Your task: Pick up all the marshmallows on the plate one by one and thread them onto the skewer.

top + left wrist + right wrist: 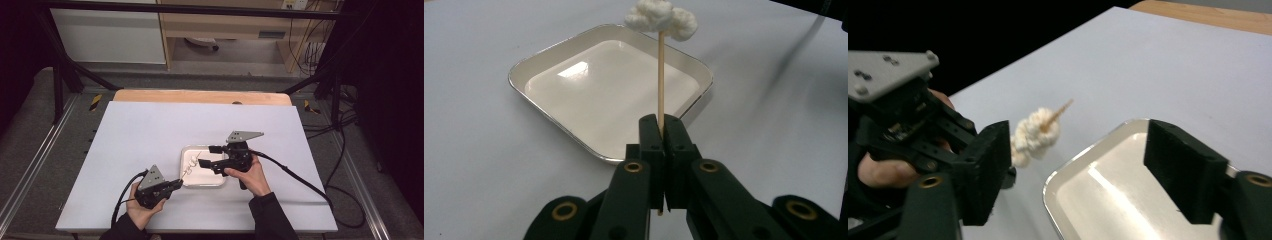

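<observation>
Tray [549, 107]: white, shallow, square, on the desk [145, 130]; nothing lies in it. Skewer [661, 75]: wooden, white lumps [661, 17] near its tip, held above the tray. Left gripper [660, 131]: jaws clamped on skewer's lower end. Right gripper [1078, 170]: jaws wide apart, gripping nothing, beside the lumps.

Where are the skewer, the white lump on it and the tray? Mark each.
skewer [660, 75], left gripper view, mid-shaft.
white lump [661, 18], left gripper view, its middle.
tray [549, 49], left gripper view, far-left rim.
</observation>
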`<state>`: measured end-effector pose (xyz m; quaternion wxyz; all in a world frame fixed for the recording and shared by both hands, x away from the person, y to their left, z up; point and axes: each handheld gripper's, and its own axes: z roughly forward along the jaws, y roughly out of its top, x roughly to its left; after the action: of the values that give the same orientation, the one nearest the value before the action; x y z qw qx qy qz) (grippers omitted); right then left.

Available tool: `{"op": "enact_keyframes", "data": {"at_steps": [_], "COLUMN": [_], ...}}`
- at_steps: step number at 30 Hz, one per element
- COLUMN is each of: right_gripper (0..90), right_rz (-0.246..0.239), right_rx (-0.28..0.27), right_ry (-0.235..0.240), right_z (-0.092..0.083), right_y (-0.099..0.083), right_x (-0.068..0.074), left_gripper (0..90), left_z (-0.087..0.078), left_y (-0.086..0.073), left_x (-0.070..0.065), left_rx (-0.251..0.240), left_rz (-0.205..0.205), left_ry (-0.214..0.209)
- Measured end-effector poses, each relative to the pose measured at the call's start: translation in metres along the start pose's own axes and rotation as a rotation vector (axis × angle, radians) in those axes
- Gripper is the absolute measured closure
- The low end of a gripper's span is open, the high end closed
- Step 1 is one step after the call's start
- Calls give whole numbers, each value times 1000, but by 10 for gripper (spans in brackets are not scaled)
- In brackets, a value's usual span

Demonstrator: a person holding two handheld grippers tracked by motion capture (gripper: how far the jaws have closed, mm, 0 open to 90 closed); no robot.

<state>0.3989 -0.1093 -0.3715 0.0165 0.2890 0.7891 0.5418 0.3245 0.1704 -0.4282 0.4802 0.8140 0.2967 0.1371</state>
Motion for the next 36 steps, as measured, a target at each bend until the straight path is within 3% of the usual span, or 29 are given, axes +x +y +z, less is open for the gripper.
{"op": "enact_keyframes", "data": {"at_steps": [4,14,24,36], "right_gripper": [154,33,9,8], "right_rz": [-11,-10,-7,-29], "right_rx": [8,60,109,146], "right_ry": [-46,-149,-264,-302], "right_z": [-4,-20,-37,-66], "right_y": [-8,-33,-64,-97], "right_x": [-4,-19,-35,-50], "left_gripper": [887,886,886,886], "left_z": [0,-1,-1,-1], "left_y": [0,0,0,2], "left_x": [1,2,1,3], "left_rx": [2,4,18,25], "left_rz": [1,-8,-22,-34], "left_ry": [0,-4,-1,-4]}}
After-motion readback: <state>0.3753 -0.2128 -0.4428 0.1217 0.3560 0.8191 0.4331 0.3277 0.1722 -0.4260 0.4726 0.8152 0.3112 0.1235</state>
